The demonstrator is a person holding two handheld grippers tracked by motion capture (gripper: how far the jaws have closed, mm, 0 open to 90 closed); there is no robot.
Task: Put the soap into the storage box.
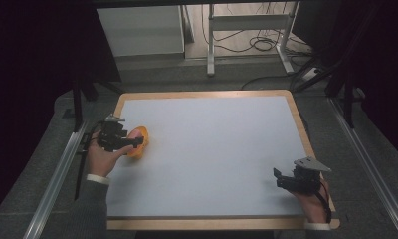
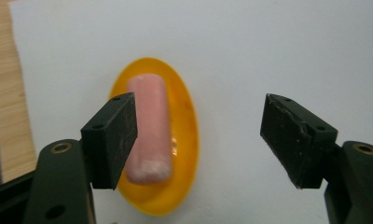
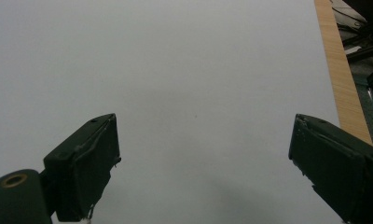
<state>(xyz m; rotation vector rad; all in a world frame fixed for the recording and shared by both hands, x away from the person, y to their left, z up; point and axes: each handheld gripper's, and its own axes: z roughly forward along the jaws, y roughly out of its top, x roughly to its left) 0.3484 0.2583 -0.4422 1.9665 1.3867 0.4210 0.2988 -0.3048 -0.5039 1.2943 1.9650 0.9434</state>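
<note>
A small orange oval dish (image 2: 184,116) lies on the white table top at the left side, with a pink sausage-shaped piece (image 2: 149,121) lying in it. In the high view the dish (image 1: 142,140) sits just beyond my left gripper (image 1: 133,143). My left gripper (image 2: 201,135) hangs open above the dish, its left jaw over the pink piece and its right jaw over bare table. My right gripper (image 1: 279,178) rests near the front right corner; in the right gripper view it (image 3: 203,163) stands open over bare white surface with nothing between the jaws.
The white table top (image 1: 212,149) has a wooden rim (image 1: 296,114). Metal rails run along both sides of the table. A white stand and loose cables are on the floor behind the far edge.
</note>
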